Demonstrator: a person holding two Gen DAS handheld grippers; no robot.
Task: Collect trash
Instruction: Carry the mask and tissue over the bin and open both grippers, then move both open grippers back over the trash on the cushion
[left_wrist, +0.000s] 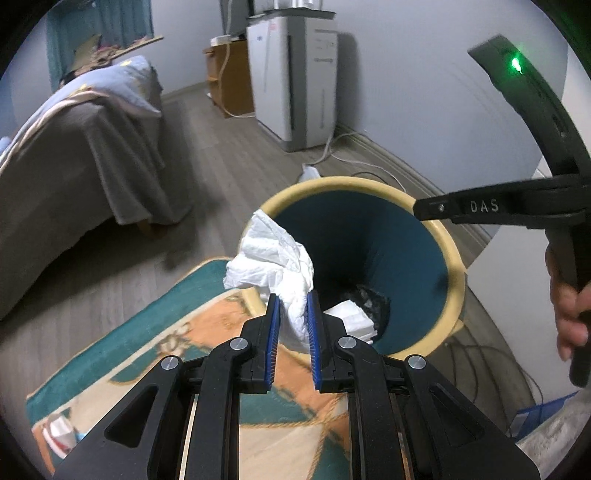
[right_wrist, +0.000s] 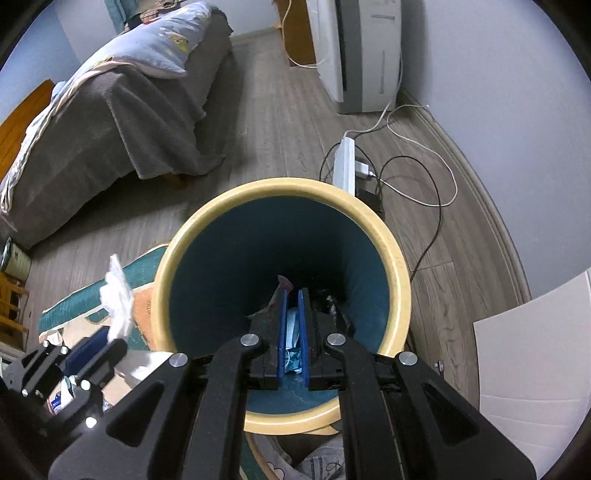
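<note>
Left gripper (left_wrist: 291, 306): clamped on crumpled white tissue (left_wrist: 273, 258), held over near rim of bin (left_wrist: 456, 273).
Right gripper (right_wrist: 291, 306): above bin mouth, fingers nearly together; grip on anything cannot be told.
Bin contents: white paper (left_wrist: 351, 317), dark scraps.

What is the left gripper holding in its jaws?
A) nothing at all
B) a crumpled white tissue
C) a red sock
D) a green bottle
B: in the left wrist view, the left gripper has its blue jaws pinched on a crumpled white tissue, held at the near rim of the bin.
</note>
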